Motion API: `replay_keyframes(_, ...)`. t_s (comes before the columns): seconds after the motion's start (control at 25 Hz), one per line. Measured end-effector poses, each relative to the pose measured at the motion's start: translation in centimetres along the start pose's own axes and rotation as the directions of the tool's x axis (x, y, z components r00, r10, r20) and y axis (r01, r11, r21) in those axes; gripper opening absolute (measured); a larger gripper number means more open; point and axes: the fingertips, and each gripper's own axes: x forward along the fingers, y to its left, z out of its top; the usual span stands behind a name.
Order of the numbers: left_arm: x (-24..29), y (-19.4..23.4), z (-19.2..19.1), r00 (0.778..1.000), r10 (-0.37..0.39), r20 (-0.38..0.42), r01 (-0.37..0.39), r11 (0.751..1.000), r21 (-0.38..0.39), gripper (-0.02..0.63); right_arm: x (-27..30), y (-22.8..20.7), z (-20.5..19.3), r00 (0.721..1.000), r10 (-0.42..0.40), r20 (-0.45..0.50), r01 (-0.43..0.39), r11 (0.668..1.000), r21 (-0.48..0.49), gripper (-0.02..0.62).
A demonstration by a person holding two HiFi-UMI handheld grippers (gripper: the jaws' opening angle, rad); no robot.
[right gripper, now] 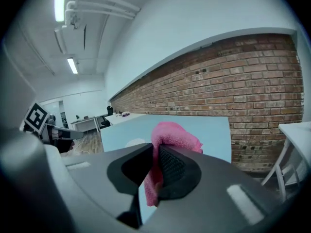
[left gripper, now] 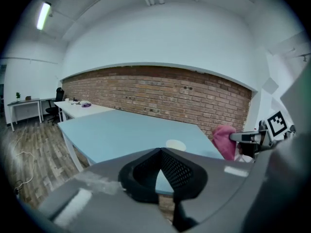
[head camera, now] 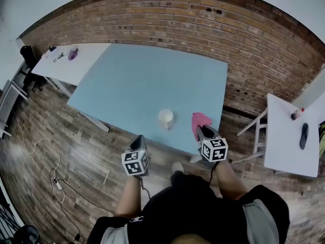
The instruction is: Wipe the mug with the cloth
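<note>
Landmark for all positions: the light blue table (head camera: 142, 80), standing in front of the brick wall (head camera: 244, 39).

Mug (head camera: 166, 119): white, upright on the table, close to its near edge and towards the near right corner. It stands alone, with nothing touching it. From the left gripper view only its pale rim (left gripper: 175, 145) shows, above the jaws. In the right gripper view the mug (right gripper: 136, 142) is a pale shape on the table top, left of the cloth.

Cloth (head camera: 199, 120): pink, bunched, held above the table's near edge just right of the mug and apart from it. In the right gripper view the cloth (right gripper: 172, 135) rises in a soft heap above the jaws and a tail hangs below them. The left gripper view shows it (left gripper: 223, 141) off the table's right side.

Right gripper (head camera: 203, 131): at the table's near right corner, pointed towards the table. Its jaws are clamped on the cloth, and both pads press into the fabric in its own view (right gripper: 154, 152).

Left gripper (head camera: 137, 142): at the table's near edge, left of the mug and clear of it. Its jaws are closed together at the tips with nothing between them (left gripper: 159, 152).

Person: stands at the table's near side on the wooden floor (head camera: 76, 151), one gripper in each hand.

A white table (head camera: 76, 65) adjoins the blue table's far left corner.
</note>
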Motion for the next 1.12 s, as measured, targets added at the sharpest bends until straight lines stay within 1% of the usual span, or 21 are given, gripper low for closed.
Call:
replay_keyframes(0.12,3.3,-1.3,-1.3,0.997,-0.041,-0.07,0.044,0.998,0.043,0.006,2.9,-0.4,-0.3,0.998,0.026,-0.05,-0.025,1.0,0.005,0.038)
replay_keyframes(0.24,5.7,-2.5,-2.4,0.989,-0.073,-0.131,0.083,0.994,0.071,0.008,5.5,-0.1,-0.7,0.993,0.07,-0.094,-0.071,0.997,-0.005,0.038)
replay_keyframes(0.32,6.7,-3.0,-2.6,0.985,-0.083,-0.153,0.096,0.992,0.082,0.008,6.5,0.2,-1.1,0.987,0.098,-0.129,-0.101,0.995,-0.016,0.038)
replay_keyframes(0.44,8.3,-2.8,-2.3,0.983,-0.09,-0.162,0.102,0.993,0.067,0.008,7.9,0.4,-1.0,0.979,0.119,-0.164,-0.126,0.992,-0.029,0.038)
replay_keyframes(0.56,9.3,-3.5,-2.6,0.975,-0.129,-0.181,0.143,0.987,0.068,0.008,8.4,0.6,-1.3,0.973,0.127,-0.193,-0.134,0.991,-0.025,0.038)
replay_keyframes(0.68,10.2,-4.7,-4.2,0.953,-0.202,-0.226,0.218,0.975,0.05,0.012,9.0,1.1,-2.1,0.968,0.111,-0.226,-0.121,0.992,-0.031,0.038)
replay_keyframes(0.76,10.6,-5.8,-5.0,0.929,-0.268,-0.254,0.288,0.957,0.043,0.105,9.1,1.7,-2.3,0.966,0.102,-0.237,-0.112,0.993,-0.031,0.038)
replay_keyframes(0.88,11.0,-7.6,-5.8,0.894,-0.336,-0.297,0.368,0.928,0.058,0.129,9.4,2.3,-2.5,0.963,0.091,-0.255,-0.101,0.995,-0.027,0.038)
replay_keyframes(1.04,11.4,-8.9,-6.4,0.869,-0.375,-0.321,0.414,0.908,0.059,0.137,9.5,2.7,-2.7,0.959,0.077,-0.273,-0.088,0.996,-0.031,0.038)
replay_keyframes(1.12,11.3,-9.1,-6.7,0.852,-0.399,-0.338,0.441,0.896,0.054,0.141,9.7,2.9,-2.8,0.957,0.075,-0.281,-0.088,0.996,-0.032,0.038)
